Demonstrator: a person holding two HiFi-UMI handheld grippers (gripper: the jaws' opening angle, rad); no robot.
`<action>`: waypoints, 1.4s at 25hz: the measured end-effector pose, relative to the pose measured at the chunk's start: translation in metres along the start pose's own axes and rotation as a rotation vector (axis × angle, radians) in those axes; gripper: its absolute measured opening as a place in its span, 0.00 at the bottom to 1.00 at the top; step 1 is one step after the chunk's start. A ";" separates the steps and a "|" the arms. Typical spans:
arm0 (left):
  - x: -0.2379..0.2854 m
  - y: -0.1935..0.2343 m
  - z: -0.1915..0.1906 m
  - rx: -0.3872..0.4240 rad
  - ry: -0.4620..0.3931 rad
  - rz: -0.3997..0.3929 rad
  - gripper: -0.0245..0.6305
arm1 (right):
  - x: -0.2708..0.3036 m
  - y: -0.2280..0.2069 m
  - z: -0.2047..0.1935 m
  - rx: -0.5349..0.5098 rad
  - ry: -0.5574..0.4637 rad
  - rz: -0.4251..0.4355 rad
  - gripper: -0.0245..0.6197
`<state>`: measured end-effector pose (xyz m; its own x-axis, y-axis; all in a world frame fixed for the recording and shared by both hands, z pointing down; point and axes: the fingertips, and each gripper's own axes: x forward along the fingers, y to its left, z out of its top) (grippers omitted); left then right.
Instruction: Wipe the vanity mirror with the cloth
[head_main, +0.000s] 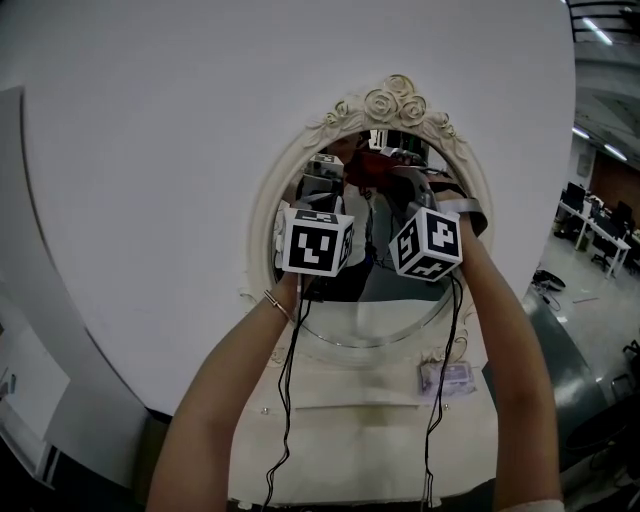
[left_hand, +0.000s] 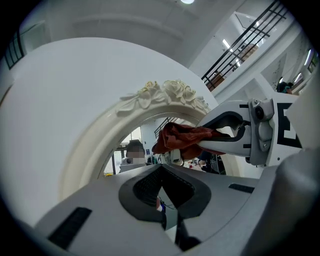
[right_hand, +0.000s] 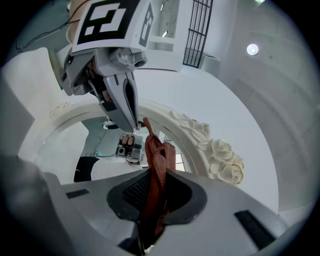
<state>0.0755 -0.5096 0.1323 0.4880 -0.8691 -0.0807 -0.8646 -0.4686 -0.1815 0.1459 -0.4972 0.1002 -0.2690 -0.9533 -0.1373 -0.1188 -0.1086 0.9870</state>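
An oval vanity mirror (head_main: 400, 300) in a cream frame topped with moulded roses (head_main: 395, 100) hangs on a white rounded panel. Both grippers are raised close to its upper glass, marker cubes facing me: the left cube (head_main: 318, 243) and the right cube (head_main: 427, 243). My right gripper (right_hand: 155, 185) is shut on a red-brown cloth (right_hand: 157, 160), which bunches beyond its tips against the glass (head_main: 375, 170). My left gripper (left_hand: 162, 187) is shut with nothing in it, just left of the cloth (left_hand: 182, 140). In the right gripper view its narrow fingers (right_hand: 127, 100) point at the glass beside the cloth.
Below the mirror is a white vanity top (head_main: 340, 440) with a small packet (head_main: 447, 377) on it. Black cables (head_main: 290, 400) hang from both grippers. The white panel (head_main: 150, 150) fills the left. Office desks (head_main: 600, 230) stand far right.
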 end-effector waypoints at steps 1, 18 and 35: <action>0.001 -0.001 -0.006 0.004 0.005 -0.003 0.04 | 0.000 0.008 0.000 -0.011 0.001 0.012 0.13; -0.009 -0.005 -0.138 -0.143 0.099 0.005 0.04 | -0.006 0.126 -0.015 0.092 0.035 0.150 0.13; -0.028 -0.028 -0.271 -0.210 0.287 -0.013 0.04 | -0.024 0.253 -0.018 0.168 0.058 0.330 0.13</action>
<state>0.0538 -0.5148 0.4056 0.4715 -0.8579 0.2040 -0.8787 -0.4766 0.0269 0.1395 -0.5068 0.3545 -0.2650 -0.9441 0.1959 -0.1911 0.2506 0.9491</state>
